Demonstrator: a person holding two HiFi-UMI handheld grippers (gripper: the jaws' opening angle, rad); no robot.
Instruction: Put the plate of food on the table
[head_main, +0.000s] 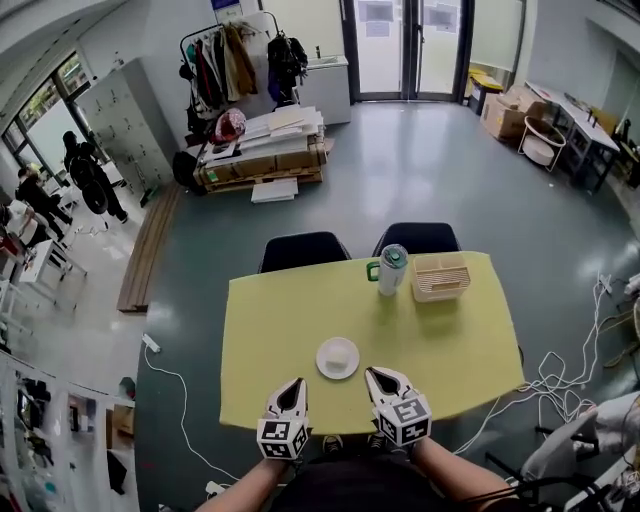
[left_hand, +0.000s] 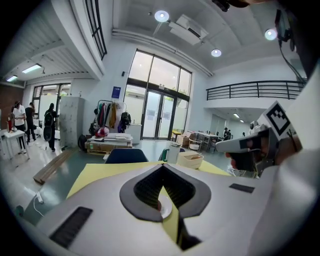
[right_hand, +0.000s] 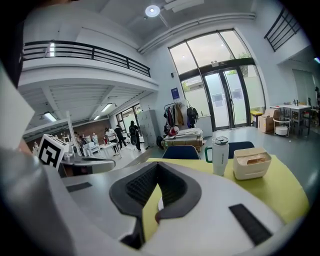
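Observation:
A white plate (head_main: 338, 357) with a pale piece of food on it rests on the yellow table (head_main: 450, 350), near the front edge. My left gripper (head_main: 294, 384) sits just to the plate's front left, shut and empty. My right gripper (head_main: 374, 373) is just to its front right, jaws together with nothing between them. In the left gripper view the jaw tips (left_hand: 161, 167) meet, and a sliver of the plate (left_hand: 165, 210) shows in the gap below them. The right gripper view shows the same: closed tips (right_hand: 157, 164) and a bit of plate (right_hand: 160, 204) behind.
A white tumbler with a green lid (head_main: 392, 269) and a cream slatted container (head_main: 441, 276) stand at the table's far side. Two dark chairs (head_main: 304, 249) are tucked in behind. Cables (head_main: 560, 385) lie on the floor to the right. People stand far off at the left.

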